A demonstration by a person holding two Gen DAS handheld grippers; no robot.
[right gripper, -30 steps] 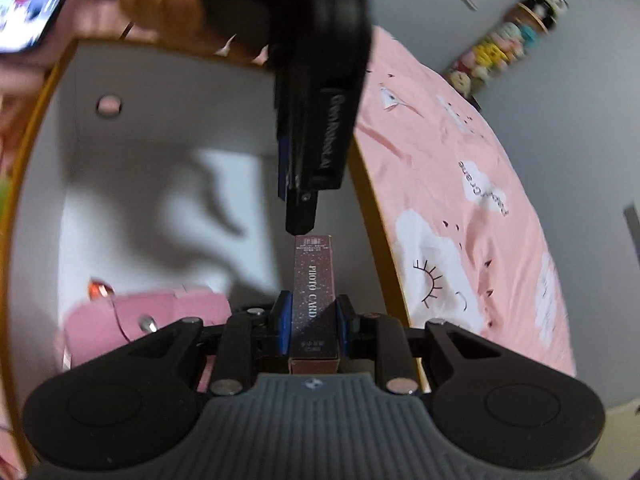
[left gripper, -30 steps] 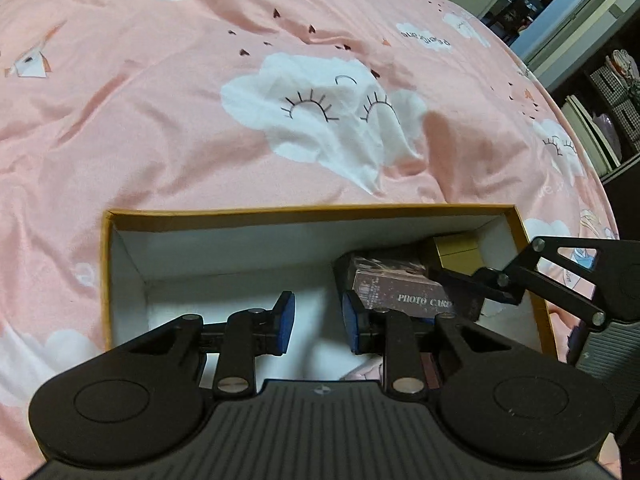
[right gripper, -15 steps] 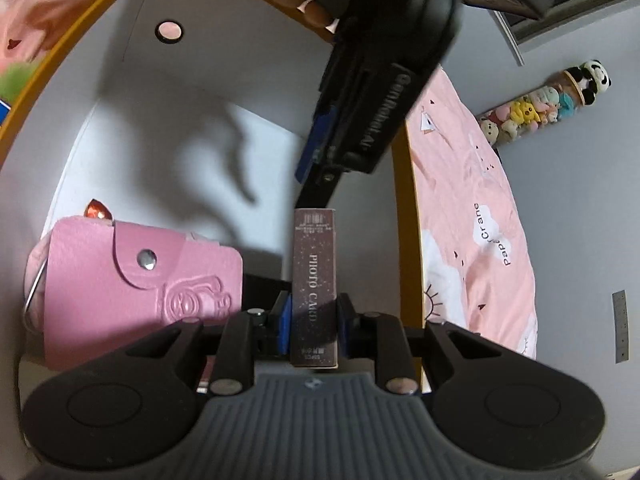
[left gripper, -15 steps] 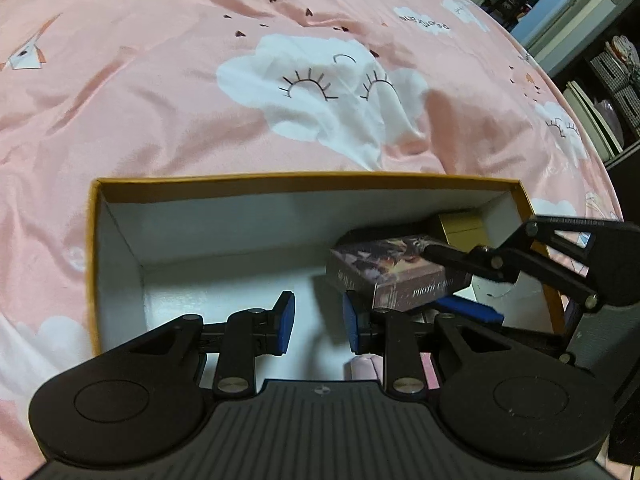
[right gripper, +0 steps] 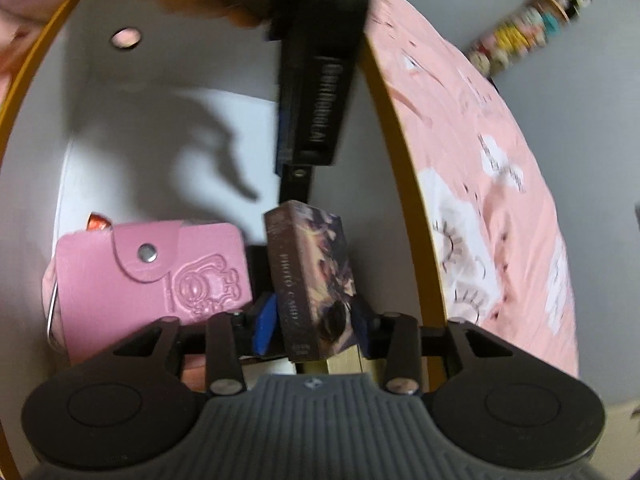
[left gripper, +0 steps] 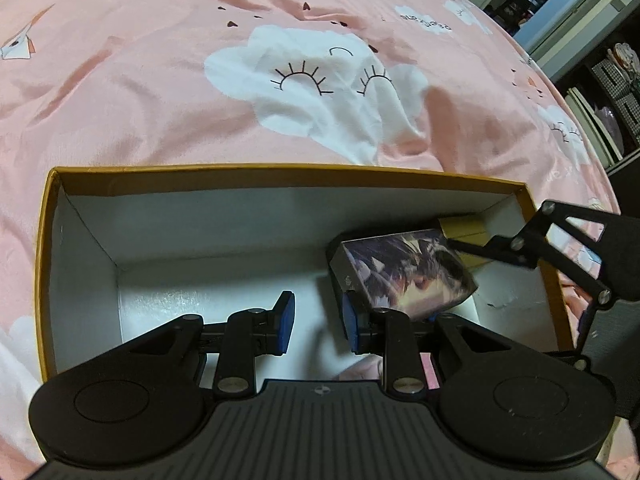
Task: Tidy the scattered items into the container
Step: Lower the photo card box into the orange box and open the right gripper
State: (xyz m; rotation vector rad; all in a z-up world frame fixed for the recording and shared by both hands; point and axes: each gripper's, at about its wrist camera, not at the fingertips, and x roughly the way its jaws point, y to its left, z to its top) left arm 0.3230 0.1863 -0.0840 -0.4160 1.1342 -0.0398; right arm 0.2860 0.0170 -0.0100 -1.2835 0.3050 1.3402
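Note:
An orange-rimmed cardboard box with a white inside lies on the pink bedspread. My left gripper is open and empty, held just inside the box's near side. My right gripper has opened; the dark photo card box stands tilted between its spread jaws, leaning toward the right pad. It also shows in the left wrist view, resting in the box's right part against a gold box. A pink snap wallet lies in the box to its left.
The pink cloud-print bedspread surrounds the box. A small gold box lies under the photo card box. Shelves and furniture stand at the far right. Plush toys line a wall shelf.
My right gripper has opened and let go of the photo card box, which has tipped over to lean inside the box. The left gripper has stayed open above the box.

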